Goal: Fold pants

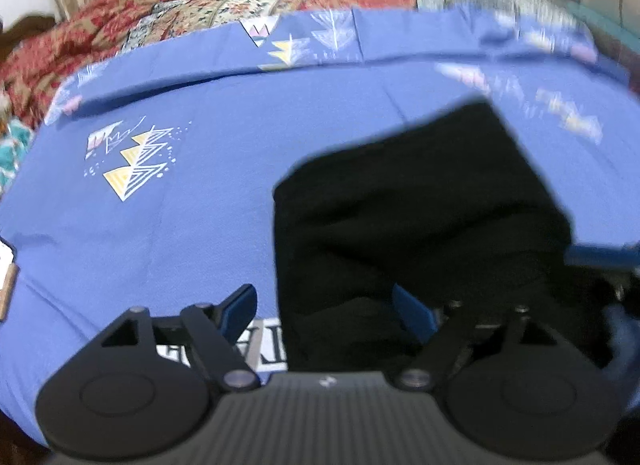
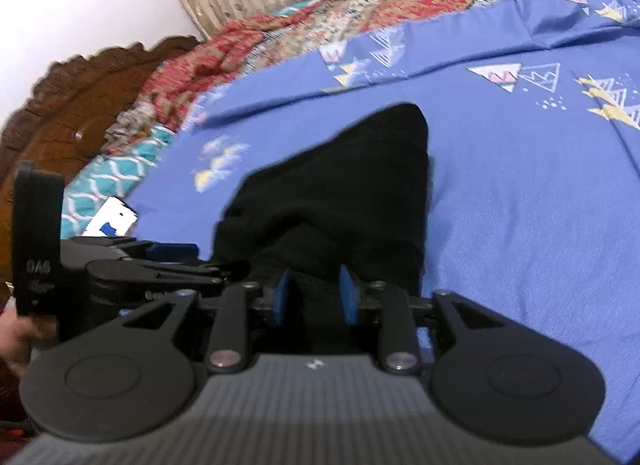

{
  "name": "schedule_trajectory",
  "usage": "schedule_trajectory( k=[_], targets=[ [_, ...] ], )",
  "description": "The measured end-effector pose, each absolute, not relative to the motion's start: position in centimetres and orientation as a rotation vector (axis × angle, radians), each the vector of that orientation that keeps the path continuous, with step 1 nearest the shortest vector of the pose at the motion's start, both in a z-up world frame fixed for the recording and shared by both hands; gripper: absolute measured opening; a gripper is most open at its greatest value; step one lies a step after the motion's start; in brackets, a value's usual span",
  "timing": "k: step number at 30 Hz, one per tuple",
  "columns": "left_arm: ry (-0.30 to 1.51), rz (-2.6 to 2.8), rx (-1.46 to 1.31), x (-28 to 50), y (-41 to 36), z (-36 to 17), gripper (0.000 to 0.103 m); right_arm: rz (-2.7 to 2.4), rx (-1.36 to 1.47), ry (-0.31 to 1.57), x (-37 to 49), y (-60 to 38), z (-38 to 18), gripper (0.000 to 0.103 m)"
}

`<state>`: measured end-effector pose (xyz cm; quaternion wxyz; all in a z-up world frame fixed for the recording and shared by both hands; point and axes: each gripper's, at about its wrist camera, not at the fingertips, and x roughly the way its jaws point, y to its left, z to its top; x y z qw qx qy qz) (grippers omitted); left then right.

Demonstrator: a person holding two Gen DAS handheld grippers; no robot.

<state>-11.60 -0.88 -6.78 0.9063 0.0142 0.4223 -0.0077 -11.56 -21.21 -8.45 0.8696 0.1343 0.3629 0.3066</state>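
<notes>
Right claw (image 2: 314, 297) closed down to a narrow gap on a bunched edge of the black pants (image 2: 344, 193), blue pads (image 2: 347, 289) pressed against cloth on both sides. Left claw (image 1: 326, 307) spread wide, nothing between the pads; one pad (image 1: 240, 305) over bare sheet, the other (image 1: 414, 311) against the near edge of the pants (image 1: 420, 201). Seen in the right view just beside the right claw, at the same end of the garment (image 2: 132, 261). Pants lying on the blue patterned bedsheet (image 1: 168, 233), already doubled into a compact dark slab, far corner peaked toward the quilt (image 2: 360, 13) along the back of the bed. White card (image 2: 112, 221) near the sheet's edge, apart from the cloth. Judged mid-fold: near end gripped on one side only. Next move likely needing the left claw shut on its own corner of that edge, then both lifted together and carried toward the far end, edges kept level. Motion blur in both views; exact layering of the fabric not discernible.
</notes>
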Motion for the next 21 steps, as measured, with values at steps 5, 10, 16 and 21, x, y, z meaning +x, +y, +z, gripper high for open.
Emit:
schedule_trajectory(
  k=[5,10,16,21],
  targets=[
    [0.776,-0.104,-0.196,-12.0,5.2,-3.9,0.100,0.592,0.389,0.685,-11.3,-25.2,-7.0,0.085],
    [0.931,-0.187,-0.387,-9.1,7.6,-7.2,0.103,0.583,0.531,0.816,-8.4,-26.4,-9.6,0.088],
    [1.073,-0.354,-0.642,-6.9,6.5,-12.9,0.094,0.674,0.530,0.953,-5.6,-22.1,-11.9,0.093],
    [1.015,-0.380,-0.526,-7.0,5.0,-9.6,0.039,0.693,0.446,0.947,-5.2,-19.2,-10.6,0.062]
  ],
)
